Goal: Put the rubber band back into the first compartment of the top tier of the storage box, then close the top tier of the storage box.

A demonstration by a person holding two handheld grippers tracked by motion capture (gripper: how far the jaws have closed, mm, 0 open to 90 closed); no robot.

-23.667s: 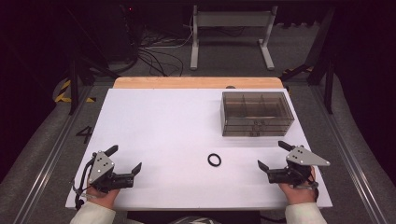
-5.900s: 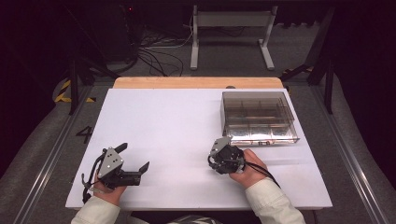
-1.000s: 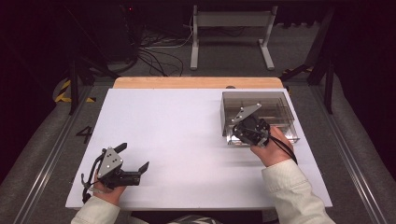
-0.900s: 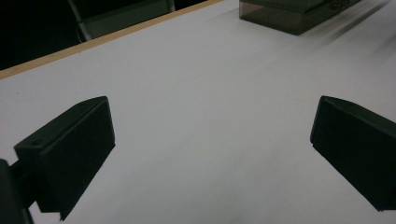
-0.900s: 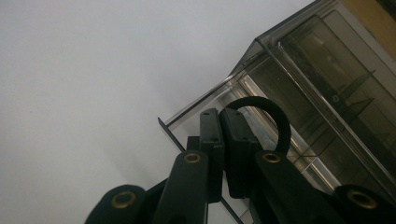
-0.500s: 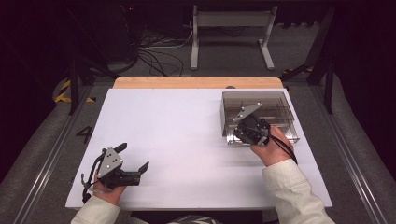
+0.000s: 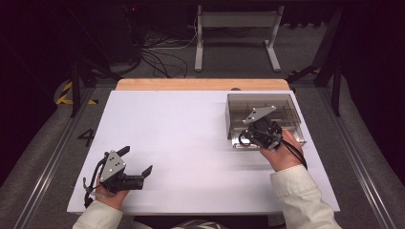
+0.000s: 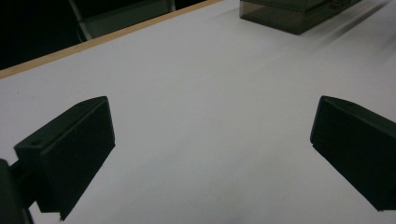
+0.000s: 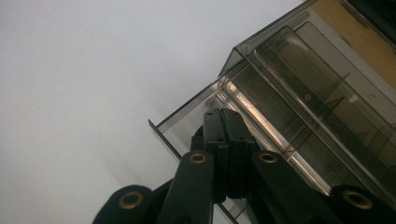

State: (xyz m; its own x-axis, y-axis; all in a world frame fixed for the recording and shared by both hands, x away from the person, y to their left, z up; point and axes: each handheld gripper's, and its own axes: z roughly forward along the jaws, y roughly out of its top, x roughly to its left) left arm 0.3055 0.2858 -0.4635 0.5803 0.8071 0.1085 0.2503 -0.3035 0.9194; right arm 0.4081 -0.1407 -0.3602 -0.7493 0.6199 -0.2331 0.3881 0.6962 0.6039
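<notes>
Two jaws of the right gripper sat pressed together over the box's pulled-out drawer; left gripper gaped, well apart.

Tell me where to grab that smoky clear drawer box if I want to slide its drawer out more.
Grip the drawer by its thin front lip, coming from the person's side of the box. It already sticks out a little at that near face, and that upright edge is the one part jaws can pinch. The right gripper, jaws shut, is there.
</notes>
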